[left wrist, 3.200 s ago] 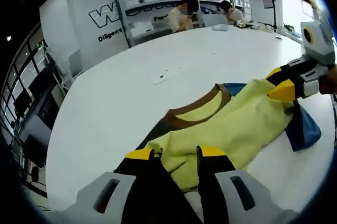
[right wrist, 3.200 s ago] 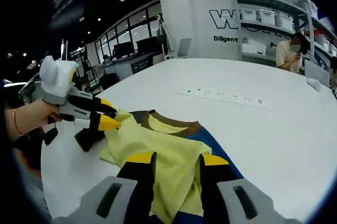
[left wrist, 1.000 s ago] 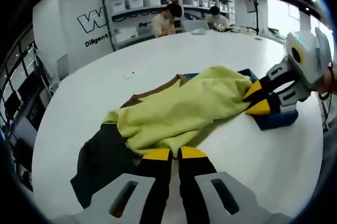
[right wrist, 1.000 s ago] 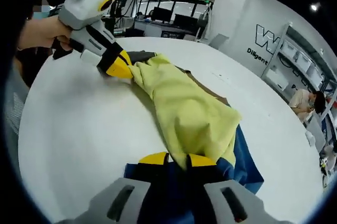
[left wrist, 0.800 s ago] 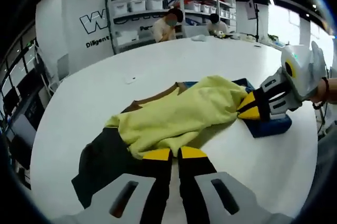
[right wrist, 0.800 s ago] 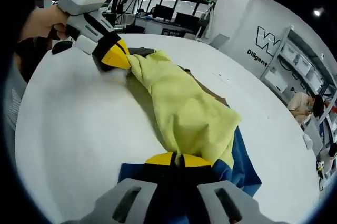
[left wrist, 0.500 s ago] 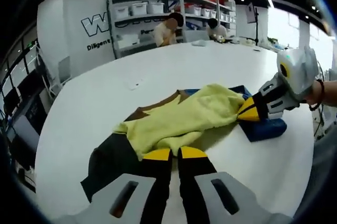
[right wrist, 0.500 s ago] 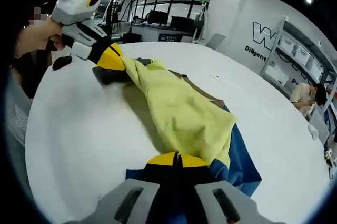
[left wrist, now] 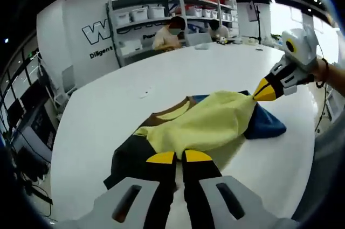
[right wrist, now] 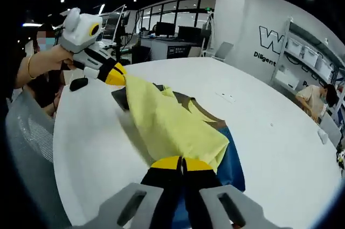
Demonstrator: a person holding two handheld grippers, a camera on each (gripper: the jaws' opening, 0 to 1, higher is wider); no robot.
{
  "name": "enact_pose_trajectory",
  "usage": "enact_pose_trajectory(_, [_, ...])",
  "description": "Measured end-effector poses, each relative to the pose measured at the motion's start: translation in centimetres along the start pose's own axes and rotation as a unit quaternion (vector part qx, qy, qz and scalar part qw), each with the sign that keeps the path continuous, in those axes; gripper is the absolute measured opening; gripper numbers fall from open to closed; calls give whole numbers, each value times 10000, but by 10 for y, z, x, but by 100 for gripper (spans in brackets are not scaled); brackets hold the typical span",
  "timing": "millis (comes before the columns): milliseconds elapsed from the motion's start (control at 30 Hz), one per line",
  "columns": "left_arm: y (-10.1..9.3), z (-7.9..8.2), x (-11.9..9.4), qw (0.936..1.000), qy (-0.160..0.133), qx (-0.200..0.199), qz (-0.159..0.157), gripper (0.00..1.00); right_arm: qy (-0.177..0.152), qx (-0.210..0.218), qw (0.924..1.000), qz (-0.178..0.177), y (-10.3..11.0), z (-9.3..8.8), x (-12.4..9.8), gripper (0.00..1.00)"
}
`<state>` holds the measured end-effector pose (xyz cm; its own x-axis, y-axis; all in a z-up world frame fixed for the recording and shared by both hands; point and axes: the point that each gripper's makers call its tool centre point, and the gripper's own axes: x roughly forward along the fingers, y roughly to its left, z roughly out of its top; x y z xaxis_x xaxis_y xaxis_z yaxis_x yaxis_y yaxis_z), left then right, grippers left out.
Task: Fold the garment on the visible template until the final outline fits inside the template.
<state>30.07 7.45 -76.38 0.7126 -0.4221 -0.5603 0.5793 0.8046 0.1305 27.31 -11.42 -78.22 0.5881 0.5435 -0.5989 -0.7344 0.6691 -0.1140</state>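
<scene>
I've raised both clamped hand-held grippers, left [left wrist: 172, 157] and right [right wrist: 181, 163], lifting the yellow garment [left wrist: 207, 124] off the surface [left wrist: 129, 86], ready to fold.

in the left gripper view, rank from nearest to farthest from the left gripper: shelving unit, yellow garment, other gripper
1. yellow garment, pinched in its closed jaws, just ahead
2. right gripper, upper right, holding the garment's far end
3. shelving unit, against the back wall
</scene>
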Motion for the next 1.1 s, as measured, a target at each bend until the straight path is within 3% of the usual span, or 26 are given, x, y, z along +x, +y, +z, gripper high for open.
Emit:
enact_pose_trajectory(133, [-3,-2,-14,10000,33,-56,-41,8,118,-111,9994,317,13,-2,-6,0])
enact_pose_trajectory(267, [-9,-5,-27,9999,39,-57,-99,8,88,-130,9995,272,17,-4,-9,0])
enact_pose_trajectory(500, [-8,-5,-34,9999,131,10,-10,8,19,232,9994,264,24,-18,-11,0])
enact_pose_trajectory(767, [-11,-13,-37,9997,238,67,49,8,-98,1132,9934,-187,-1,-28,-24,26])
enact_pose_trajectory(867, [-13,-16,-38,9996,273,58,58,8,-231,1485,9875,-470,-20,-31,-26,37])
enact_pose_trajectory(900, [-13,-17,-39,9996,289,36,53,8,-189,1773,9825,-533,-26,-35,-25,40])
enact_pose_trajectory(1000, [-14,-21,-40,9995,312,-16,49,8,-181,2125,9734,-835,-46,-45,-23,43])
enact_pose_trajectory(1100, [-14,-24,-40,9994,328,-38,57,8,-111,2269,9694,-926,-56,-54,-17,43])
